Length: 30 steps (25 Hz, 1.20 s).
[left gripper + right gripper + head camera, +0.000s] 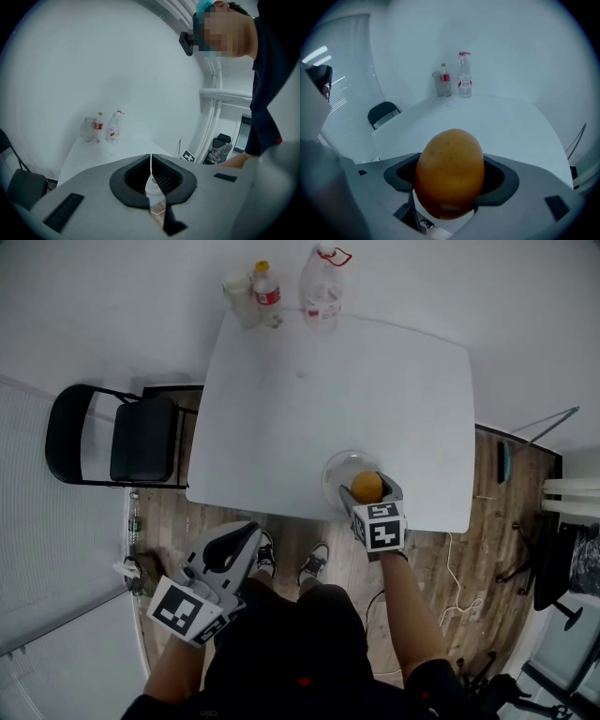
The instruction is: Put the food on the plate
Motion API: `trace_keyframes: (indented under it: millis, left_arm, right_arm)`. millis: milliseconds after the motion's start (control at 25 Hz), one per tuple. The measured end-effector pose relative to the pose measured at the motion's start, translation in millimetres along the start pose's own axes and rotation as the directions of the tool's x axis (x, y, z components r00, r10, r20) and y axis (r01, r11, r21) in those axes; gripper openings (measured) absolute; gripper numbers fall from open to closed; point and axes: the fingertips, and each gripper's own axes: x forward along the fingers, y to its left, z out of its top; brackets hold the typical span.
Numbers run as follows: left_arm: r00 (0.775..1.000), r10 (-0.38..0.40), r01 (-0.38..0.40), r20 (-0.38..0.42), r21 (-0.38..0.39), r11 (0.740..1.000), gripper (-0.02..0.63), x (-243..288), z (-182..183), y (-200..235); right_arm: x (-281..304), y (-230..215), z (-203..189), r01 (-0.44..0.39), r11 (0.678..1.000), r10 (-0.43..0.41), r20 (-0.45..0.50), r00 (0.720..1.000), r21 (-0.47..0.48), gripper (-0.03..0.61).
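Note:
An orange fruit [367,487] sits clamped between the jaws of my right gripper [368,489], which hovers over a clear glass plate [336,472] at the near edge of the white table [328,399]. In the right gripper view the fruit [449,172] fills the space between the jaws of the right gripper [450,180]. My left gripper [225,549] is held off the table, low at the left above the floor. Its jaws meet with nothing between them in the left gripper view [151,177].
Two plastic bottles [322,287] and a small jar [242,298] stand at the table's far edge. A black folding chair [117,439] stands left of the table. Wooden floor, cables and my shoes [314,563] lie below the near edge.

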Motion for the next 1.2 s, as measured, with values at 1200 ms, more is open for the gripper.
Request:
trace_keyframes:
  millis: [1200]
  left_arm:
    - [0.998, -0.017, 0.020, 0.062, -0.047, 0.999, 0.030, -37, 7, 19]
  right_arm:
    - [-61, 34, 78, 0.118, 0.980, -0.095, 0.142, 0.985, -0.161, 0.365]
